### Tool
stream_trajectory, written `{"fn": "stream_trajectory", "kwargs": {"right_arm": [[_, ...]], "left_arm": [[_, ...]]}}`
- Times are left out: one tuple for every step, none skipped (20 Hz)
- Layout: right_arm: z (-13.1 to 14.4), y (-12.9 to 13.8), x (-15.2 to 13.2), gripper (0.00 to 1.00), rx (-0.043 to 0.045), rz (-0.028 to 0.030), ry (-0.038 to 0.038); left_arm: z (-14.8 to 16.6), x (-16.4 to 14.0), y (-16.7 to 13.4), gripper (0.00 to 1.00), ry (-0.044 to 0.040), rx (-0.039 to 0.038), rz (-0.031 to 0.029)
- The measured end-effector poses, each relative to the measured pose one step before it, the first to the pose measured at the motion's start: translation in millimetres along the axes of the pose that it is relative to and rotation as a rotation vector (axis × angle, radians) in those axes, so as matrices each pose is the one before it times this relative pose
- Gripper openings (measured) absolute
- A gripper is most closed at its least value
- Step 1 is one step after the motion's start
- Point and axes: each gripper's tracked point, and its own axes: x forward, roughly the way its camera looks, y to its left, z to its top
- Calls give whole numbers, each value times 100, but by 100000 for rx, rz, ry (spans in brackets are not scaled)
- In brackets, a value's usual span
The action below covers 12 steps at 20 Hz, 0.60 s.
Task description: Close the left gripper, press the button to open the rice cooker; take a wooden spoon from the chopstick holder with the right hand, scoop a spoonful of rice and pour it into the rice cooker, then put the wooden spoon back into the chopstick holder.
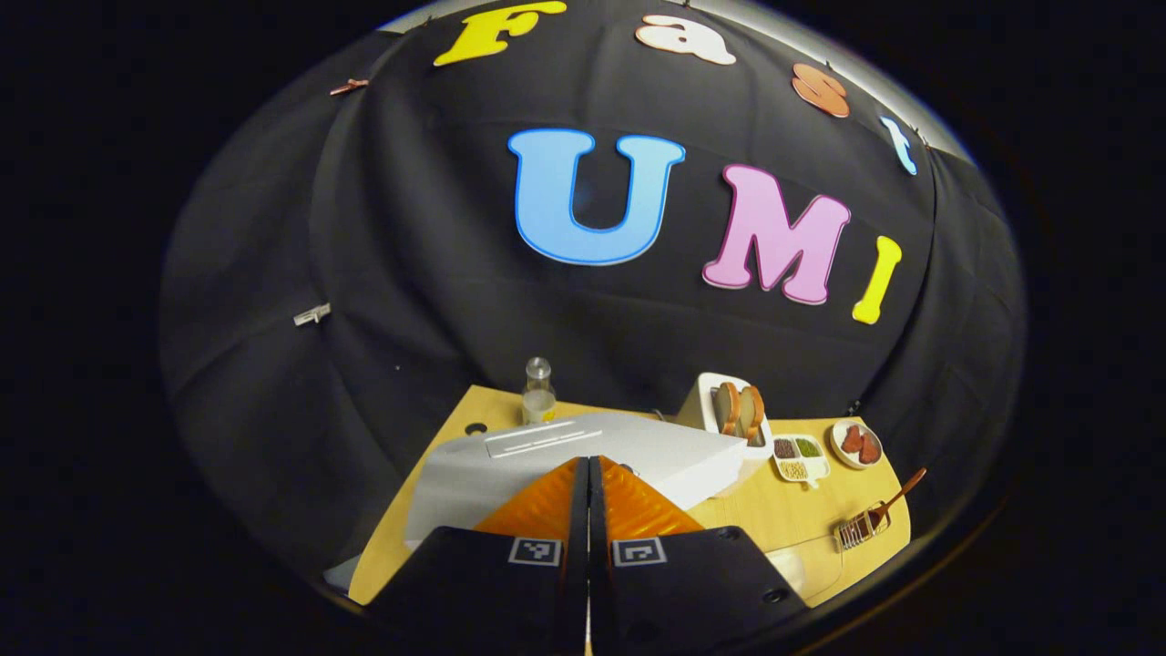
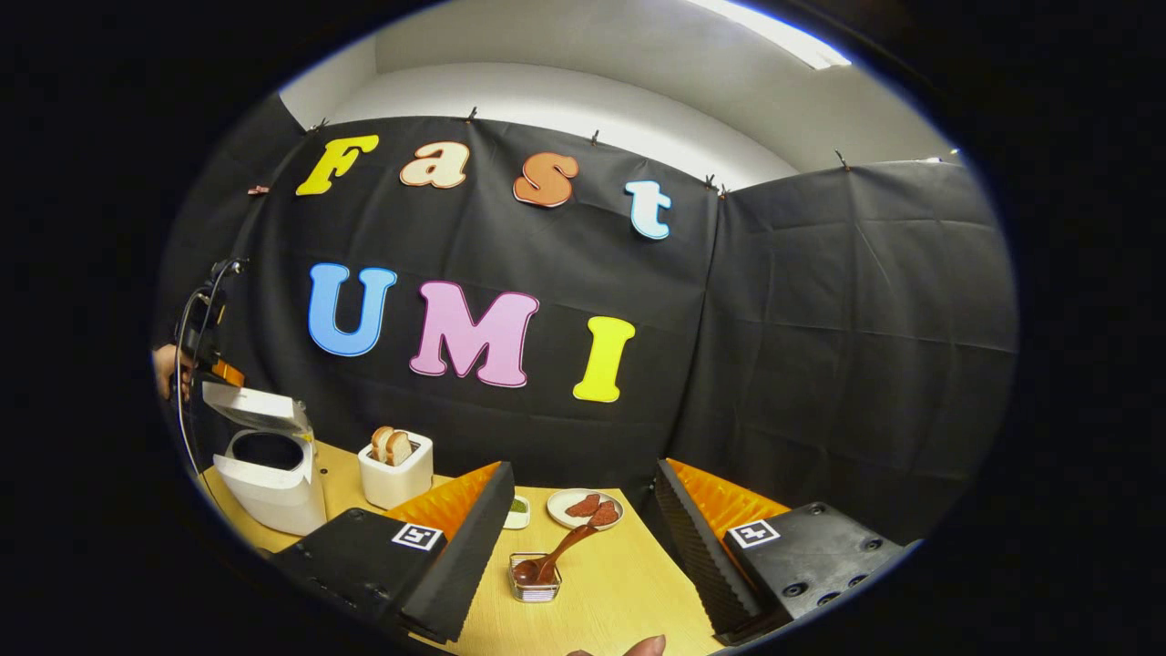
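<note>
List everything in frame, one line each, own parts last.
rice cooker: 1, white, far left of the table, lid up.
toaster: 1, white, right of the cooker, two bread slices in its slots.
bottle: 1, clear with a pale fill, behind the cooker at the table's back edge.
divided dish: 1, white, three compartments of dark, green and tan grains, right of the toaster.
plate: 1, white, holding reddish-brown pieces, near the back wall.
chopstick holder: 1, clear wire-framed, mid table.
wooden spoon: 1, brown, bowl down in the holder, handle leaning toward the plate.
table: 1, light wood.
left gripper: jaws shut, over the cooker lid.
right gripper: jaws open, holder ahead between them.
</note>
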Motion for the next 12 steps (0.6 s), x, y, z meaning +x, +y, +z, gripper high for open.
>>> {"fn": "stream_trajectory", "kwargs": {"right_arm": [[-101,-126,-11,98,342,-11,206],[-102,-115,9,98,318,100,101],[-115,-99,63,98,151,226,236],[-220,-154,-6,98,-10,158,146],[-174,-39,20,98,67,699,225],[-270,37,121,98,302,793,643],[-306,-65,72,98,617,801,852],[-439,-82,18,98,913,919,999],[-394,-104,126,97,987,765,1026],[-399,-130,130,98,882,832,869],[-556,-47,113,98,762,1035,1082],[-594,-52,244,98,915,1109,1056]], "left_arm": [[1118,-369,178,7,-4618,-1210,276],[977,-478,72,7,-4099,-1335,73],[766,-519,150,8,-3464,-1452,9],[804,-479,197,8,-3494,-1336,827],[726,-658,326,11,-3287,-1727,531],[690,-611,-184,14,-3485,-2399,-817],[834,-683,-308,28,-4080,-2444,-607],[867,-597,-12,39,-3651,-1759,445],[793,-949,103,58,-3351,-1155,-24],[743,-850,-76,77,-2481,-197,396],[276,-943,132,86,-2385,682,1562],[466,-799,-39,90,-1784,1597,1193]]}}
